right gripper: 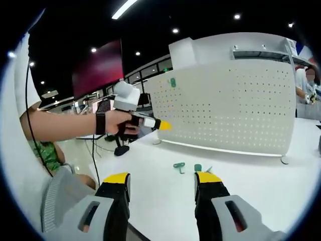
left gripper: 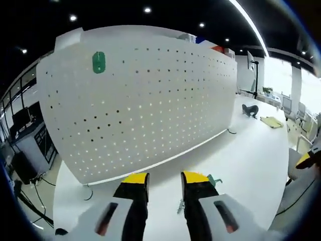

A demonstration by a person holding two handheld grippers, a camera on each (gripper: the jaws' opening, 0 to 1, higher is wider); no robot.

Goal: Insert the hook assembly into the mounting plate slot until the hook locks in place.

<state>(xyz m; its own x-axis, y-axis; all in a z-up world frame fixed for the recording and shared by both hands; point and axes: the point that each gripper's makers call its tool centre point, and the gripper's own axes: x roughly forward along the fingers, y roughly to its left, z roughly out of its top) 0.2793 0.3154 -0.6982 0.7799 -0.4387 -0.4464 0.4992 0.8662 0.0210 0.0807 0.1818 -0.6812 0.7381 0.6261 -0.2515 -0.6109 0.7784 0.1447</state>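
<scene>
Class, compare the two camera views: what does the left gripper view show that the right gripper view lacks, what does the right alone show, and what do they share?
Left gripper view alone: a yellow item on the far table. Right gripper view alone: the left gripper in a person's hand, and a dark red screen. Both: the white pegboard, the green hook mounted on it, and the white table.

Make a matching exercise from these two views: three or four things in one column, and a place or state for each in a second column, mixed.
Things:
1. green hook
2. green piece
3. left gripper
4. right gripper

Places or states:
A. lying flat on the white table
B. hanging high on the pegboard
C. jaws apart, nothing between them, low over the table
D. held in a person's hand, yellow tip toward the pegboard

Pairs: 1-B, 2-A, 3-D, 4-C
</scene>
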